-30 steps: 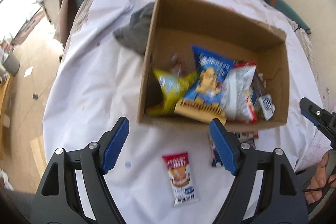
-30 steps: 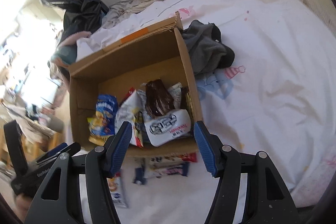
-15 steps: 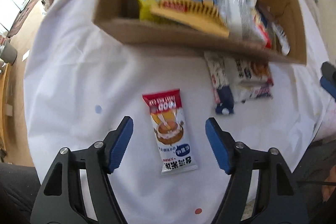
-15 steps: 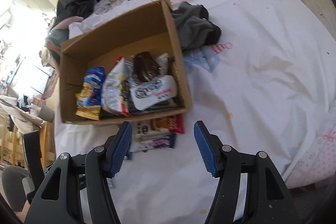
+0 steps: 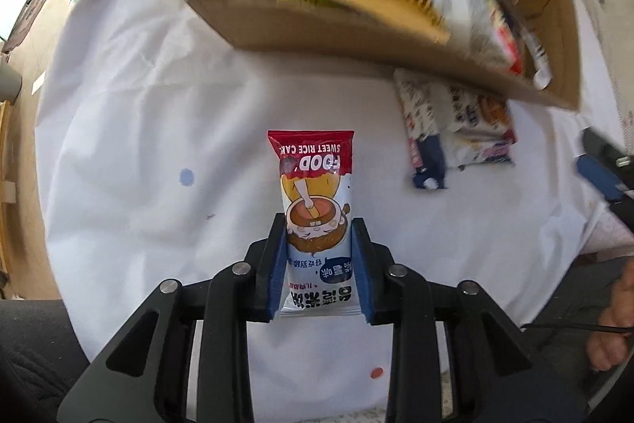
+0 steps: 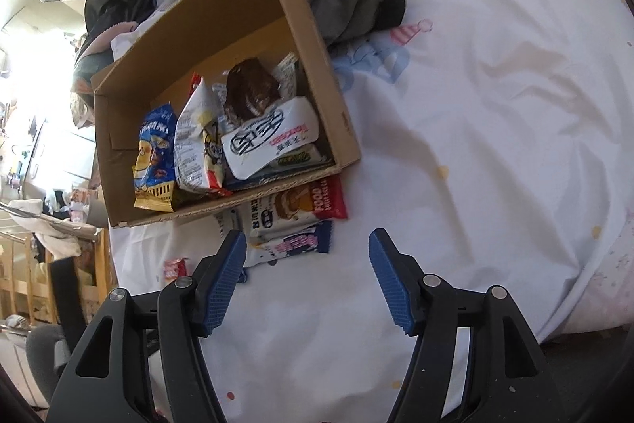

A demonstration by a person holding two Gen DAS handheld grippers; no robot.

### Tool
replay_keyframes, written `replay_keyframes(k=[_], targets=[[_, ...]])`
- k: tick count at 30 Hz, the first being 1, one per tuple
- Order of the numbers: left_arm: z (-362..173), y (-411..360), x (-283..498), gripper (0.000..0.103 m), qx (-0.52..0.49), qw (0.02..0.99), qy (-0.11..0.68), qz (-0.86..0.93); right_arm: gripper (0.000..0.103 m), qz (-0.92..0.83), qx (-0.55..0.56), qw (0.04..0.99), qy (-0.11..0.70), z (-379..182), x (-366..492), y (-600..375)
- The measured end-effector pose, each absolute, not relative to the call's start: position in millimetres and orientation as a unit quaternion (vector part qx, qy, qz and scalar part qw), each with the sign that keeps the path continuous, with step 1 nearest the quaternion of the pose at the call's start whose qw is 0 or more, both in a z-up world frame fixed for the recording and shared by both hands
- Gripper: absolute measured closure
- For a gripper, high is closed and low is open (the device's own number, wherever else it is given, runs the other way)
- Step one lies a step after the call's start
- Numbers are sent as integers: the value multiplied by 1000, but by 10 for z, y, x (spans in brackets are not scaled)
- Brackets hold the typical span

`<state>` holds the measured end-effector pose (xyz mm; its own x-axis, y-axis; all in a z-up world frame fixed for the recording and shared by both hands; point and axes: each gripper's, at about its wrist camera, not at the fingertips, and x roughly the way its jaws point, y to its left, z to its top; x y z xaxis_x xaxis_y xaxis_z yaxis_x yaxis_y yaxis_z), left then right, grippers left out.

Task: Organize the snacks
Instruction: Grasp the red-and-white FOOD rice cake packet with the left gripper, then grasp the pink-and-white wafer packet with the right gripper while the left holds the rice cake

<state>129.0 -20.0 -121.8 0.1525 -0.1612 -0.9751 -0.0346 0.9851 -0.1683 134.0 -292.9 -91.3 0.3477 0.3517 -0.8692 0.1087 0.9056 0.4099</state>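
On the white sheet (image 5: 119, 145), near the box (image 5: 356, 38), my left jaws (image 5: 319, 264) pinch the rice cake pack (image 5: 313, 185). My right jaws (image 6: 307, 280) are spread wide, holding nothing.

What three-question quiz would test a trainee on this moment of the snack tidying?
1. True or false: the left tongs are shut on the red-topped sweet rice cake packet.
2. The right tongs are: A) open, holding nothing; B) shut on a packet; C) inside the box.
3. Where do the loose white and navy snack packets lie relative to the brown cardboard box?

Key: 1 true. 2 A. 3 On the white sheet, against the box's near wall, outside it.
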Motion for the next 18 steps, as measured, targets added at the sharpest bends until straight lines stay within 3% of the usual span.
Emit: replay_keyframes(k=[7, 13, 18], targets=[[-704, -38, 1193, 77, -69, 795, 599, -70, 36, 84, 269, 716, 639, -1379, 1452, -2846], [-779, 83, 1268, 77, -118, 780, 611, -61, 40, 62, 273, 702, 654, -1543, 1600, -2707], [-754, 47, 1220, 77, -101, 788, 603, -71, 46, 34, 272, 701, 658, -1671, 1701, -2649]])
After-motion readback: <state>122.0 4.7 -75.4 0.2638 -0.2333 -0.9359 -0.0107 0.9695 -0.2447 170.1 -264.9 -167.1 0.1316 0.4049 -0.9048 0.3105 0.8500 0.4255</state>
